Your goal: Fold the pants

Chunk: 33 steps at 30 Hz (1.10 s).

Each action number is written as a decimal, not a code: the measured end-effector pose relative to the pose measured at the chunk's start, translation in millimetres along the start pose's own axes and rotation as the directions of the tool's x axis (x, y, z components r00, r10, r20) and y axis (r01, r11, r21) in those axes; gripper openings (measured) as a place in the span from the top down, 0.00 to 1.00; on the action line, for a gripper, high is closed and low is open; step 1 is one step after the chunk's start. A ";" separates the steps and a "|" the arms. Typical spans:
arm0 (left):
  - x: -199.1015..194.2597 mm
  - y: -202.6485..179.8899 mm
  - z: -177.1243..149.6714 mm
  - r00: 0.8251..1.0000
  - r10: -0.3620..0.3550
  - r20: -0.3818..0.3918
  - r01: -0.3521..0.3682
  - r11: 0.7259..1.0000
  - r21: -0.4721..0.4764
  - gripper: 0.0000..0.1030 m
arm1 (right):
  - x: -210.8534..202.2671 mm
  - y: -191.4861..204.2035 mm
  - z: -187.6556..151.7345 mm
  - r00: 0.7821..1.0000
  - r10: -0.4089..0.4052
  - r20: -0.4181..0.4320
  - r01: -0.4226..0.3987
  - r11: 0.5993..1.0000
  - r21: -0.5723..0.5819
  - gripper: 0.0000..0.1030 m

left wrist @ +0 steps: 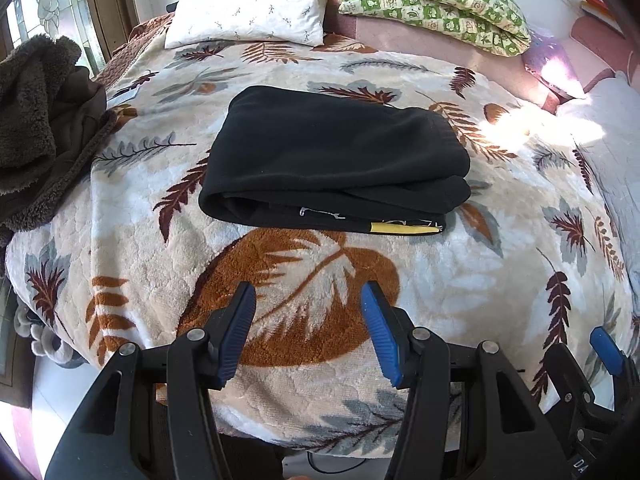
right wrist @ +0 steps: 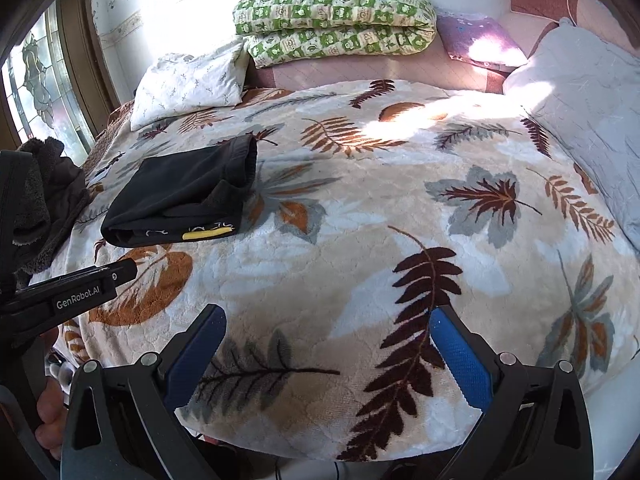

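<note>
Folded black pants lie mid-frame on the leaf blanket, bare blanket all around; left gripper half-spread, right gripper wide, both empty.

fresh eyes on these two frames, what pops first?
The folded black pants lying mid-bed on the leaf-print blanket, a yellow strip showing at their near edge. Then the blue pads of the left gripper and right gripper, both open and empty over the blanket's near edge. A green checked quilt sits folded at the head.
</note>
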<state>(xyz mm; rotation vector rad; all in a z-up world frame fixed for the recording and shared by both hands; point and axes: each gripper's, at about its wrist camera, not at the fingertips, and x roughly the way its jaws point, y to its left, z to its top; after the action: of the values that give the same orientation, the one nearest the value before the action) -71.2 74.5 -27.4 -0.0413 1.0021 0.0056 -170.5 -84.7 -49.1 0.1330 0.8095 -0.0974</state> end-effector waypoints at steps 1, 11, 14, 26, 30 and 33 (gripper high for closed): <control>-0.2 -0.5 0.0 1.000 -0.001 0.000 0.001 1.000 0.004 0.48 | 0.2 -1.6 -0.2 1.000 0.001 -0.001 -0.001 1.000 0.006 0.01; -1.1 -1.1 0.4 1.000 0.008 -0.002 -0.008 1.000 0.022 0.48 | 0.5 -5.4 0.8 1.000 0.002 0.001 -0.002 1.000 0.022 0.00; -2.2 -1.0 0.5 1.000 0.009 0.001 -0.009 1.000 0.025 0.48 | 0.5 -5.7 0.9 1.000 0.002 0.000 -0.002 1.000 0.022 0.00; -3.8 -1.6 1.5 1.000 -0.008 -0.004 0.008 1.000 0.030 0.48 | 3.1 -7.9 1.0 1.000 0.003 -0.010 -0.003 1.000 0.024 0.00; -3.1 -1.0 3.9 1.000 -0.015 -0.008 0.015 0.999 0.033 0.48 | 4.1 -8.4 1.1 1.000 0.004 -0.012 -0.003 1.000 0.026 0.00; -0.6 1.0 5.9 0.999 -0.030 -0.023 0.030 0.999 0.024 0.48 | 4.7 -8.5 1.0 1.000 0.003 -0.014 -0.003 1.000 0.028 0.00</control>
<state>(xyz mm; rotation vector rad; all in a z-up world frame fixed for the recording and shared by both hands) -66.6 75.7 -23.8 -0.0340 1.0237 -0.0349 -167.7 -93.4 -52.5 0.1613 0.8223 -0.1047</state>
